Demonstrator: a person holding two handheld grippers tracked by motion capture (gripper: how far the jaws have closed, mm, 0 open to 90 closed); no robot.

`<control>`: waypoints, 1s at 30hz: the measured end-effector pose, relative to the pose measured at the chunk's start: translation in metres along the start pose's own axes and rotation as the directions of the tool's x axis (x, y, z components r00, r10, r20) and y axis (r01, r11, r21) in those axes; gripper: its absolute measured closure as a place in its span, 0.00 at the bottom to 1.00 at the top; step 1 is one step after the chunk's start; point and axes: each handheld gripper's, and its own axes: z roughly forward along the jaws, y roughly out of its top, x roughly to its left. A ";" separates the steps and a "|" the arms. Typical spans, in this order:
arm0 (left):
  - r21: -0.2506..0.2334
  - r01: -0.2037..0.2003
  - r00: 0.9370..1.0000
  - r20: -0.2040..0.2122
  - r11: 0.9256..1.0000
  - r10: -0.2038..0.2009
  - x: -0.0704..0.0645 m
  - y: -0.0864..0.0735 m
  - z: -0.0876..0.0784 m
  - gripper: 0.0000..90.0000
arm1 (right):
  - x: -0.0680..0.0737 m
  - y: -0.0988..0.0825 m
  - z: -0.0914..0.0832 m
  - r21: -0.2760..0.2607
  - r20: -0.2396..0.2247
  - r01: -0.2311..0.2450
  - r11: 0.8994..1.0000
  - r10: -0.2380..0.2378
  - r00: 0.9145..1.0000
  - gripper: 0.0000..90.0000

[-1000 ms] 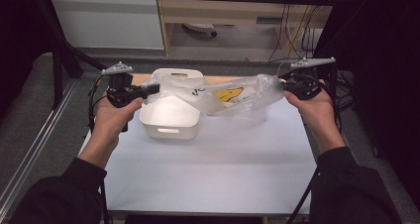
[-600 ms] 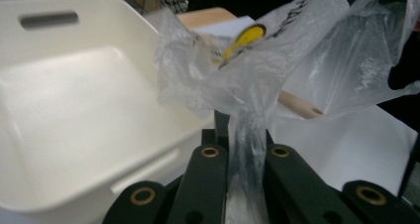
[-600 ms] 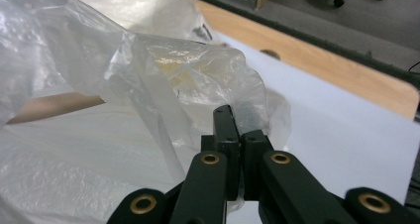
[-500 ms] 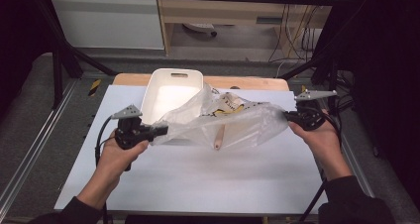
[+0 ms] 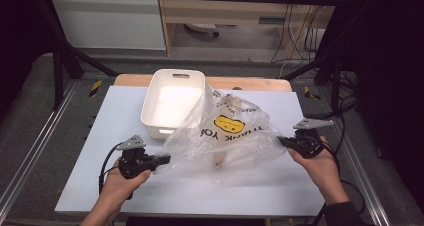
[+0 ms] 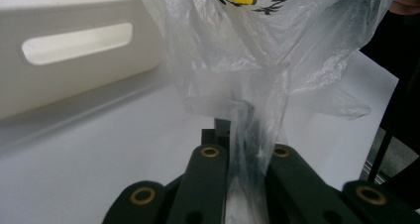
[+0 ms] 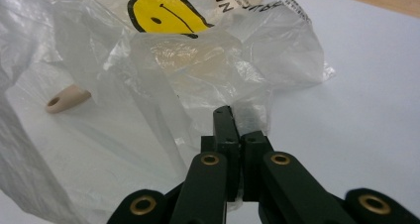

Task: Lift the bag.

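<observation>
The plastic bag (image 5: 227, 136) is clear and crinkled, printed with a yellow smiley face and black lettering. A beige handle (image 7: 67, 97) shows through it. The tub (image 5: 172, 102) beside it is plain white. The counter (image 5: 120, 116) is pale bluish white with a light wooden edge at the back. Both hand-held grippers are black, left (image 5: 165, 160) and right (image 5: 281, 140), with brass-coloured rivets and grey top plates.
</observation>
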 end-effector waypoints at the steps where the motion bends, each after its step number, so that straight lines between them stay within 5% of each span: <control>1: 0.003 0.003 1.000 0.005 1.000 -0.003 0.000 -0.003 0.001 1.00 | 0.001 -0.003 0.000 0.002 -0.001 0.000 1.000 0.000 1.000 1.00; 18: 0.058 0.000 0.998 0.058 0.998 -0.004 -0.012 -0.039 0.004 1.00 | 0.013 -0.054 0.004 0.008 -0.002 -0.062 0.998 0.062 0.998 1.00; 21: 0.077 -0.004 0.998 0.068 0.997 -0.001 -0.015 -0.044 0.004 1.00 | 0.018 -0.063 0.006 0.044 0.003 -0.056 0.997 0.056 0.998 1.00; 30: 0.193 -0.037 0.998 0.066 0.980 0.025 -0.020 -0.059 0.017 0.99 | 0.024 -0.083 0.009 0.130 0.026 -0.022 0.991 0.018 0.999 1.00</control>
